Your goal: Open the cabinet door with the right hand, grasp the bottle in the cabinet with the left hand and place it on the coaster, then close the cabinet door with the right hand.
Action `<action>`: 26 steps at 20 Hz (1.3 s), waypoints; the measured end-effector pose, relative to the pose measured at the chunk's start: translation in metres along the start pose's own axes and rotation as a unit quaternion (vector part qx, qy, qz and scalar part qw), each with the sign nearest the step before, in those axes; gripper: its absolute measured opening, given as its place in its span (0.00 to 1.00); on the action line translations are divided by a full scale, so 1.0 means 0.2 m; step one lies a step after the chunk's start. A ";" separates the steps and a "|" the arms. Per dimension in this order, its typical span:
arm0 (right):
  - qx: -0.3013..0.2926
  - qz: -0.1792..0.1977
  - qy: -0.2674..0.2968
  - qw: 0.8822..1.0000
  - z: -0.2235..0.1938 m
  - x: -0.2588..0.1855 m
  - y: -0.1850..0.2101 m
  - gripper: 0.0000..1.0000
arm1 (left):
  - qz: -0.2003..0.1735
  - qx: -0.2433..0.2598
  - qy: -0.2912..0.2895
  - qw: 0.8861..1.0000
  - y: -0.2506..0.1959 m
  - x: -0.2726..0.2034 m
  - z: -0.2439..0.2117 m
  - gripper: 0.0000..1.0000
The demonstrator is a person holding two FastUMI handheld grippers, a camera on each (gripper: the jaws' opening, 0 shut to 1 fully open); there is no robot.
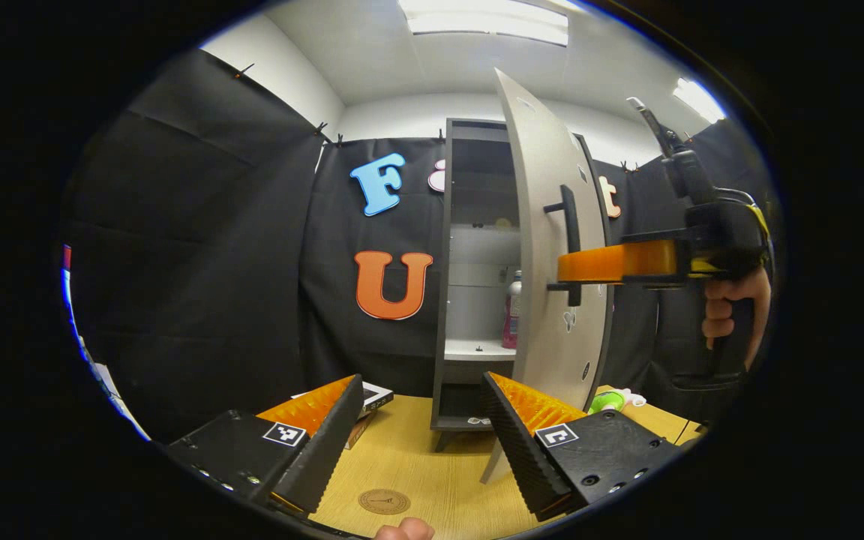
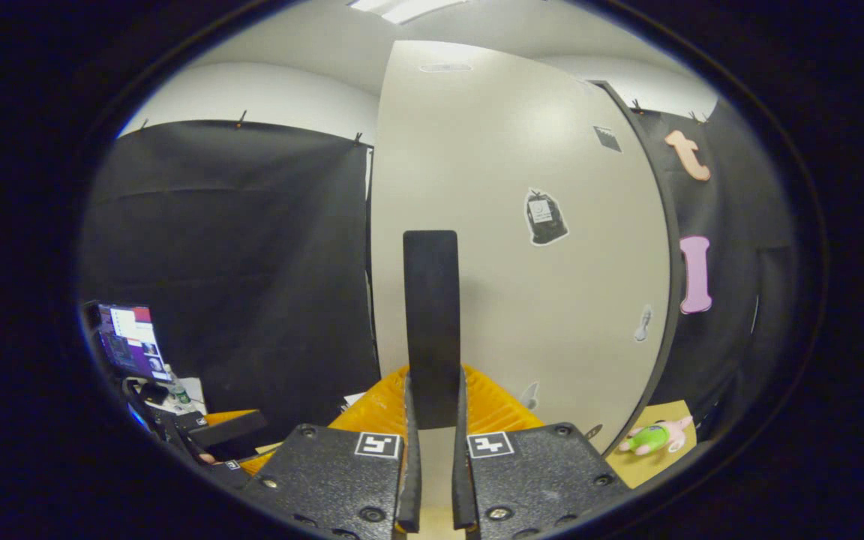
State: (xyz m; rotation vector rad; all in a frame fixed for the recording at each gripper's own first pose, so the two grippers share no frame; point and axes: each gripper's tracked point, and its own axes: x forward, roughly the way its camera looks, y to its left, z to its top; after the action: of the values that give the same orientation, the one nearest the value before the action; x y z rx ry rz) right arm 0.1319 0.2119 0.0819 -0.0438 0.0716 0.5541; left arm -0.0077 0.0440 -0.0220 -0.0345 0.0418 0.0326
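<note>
The tall cabinet stands on the wooden table with its pale door swung partly open. Both fingers of my right gripper are clamped on the dark vertical door handle. The left gripper view shows that gripper from the side on the handle, held by a hand. A pink bottle with a white cap stands upright on a shelf inside, half hidden by the door edge. My left gripper is open and empty, low over the table in front of the cabinet. A round brown coaster lies just below it.
A small box lies on the table left of the cabinet. A green and pink toy sits at the right behind the door, and it appears again in the right gripper view. A lit laptop screen stands far left.
</note>
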 end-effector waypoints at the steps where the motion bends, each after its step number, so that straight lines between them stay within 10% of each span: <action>1: -0.001 -0.002 0.000 1.000 0.00 -0.04 -0.01 0.19 | -0.004 0.000 0.000 1.000 -0.02 0.00 0.00 0.95; 26: 0.010 -0.171 -0.024 0.985 0.00 -0.70 -0.59 0.04 | -0.098 0.023 0.024 0.995 -0.56 -0.06 -0.10 0.95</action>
State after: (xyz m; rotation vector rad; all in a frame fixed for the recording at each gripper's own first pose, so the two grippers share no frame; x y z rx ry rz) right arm 0.0750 0.0383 0.0947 -0.0223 0.0223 0.2115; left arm -0.0171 -0.0696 -0.0373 0.0073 0.0875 -0.1654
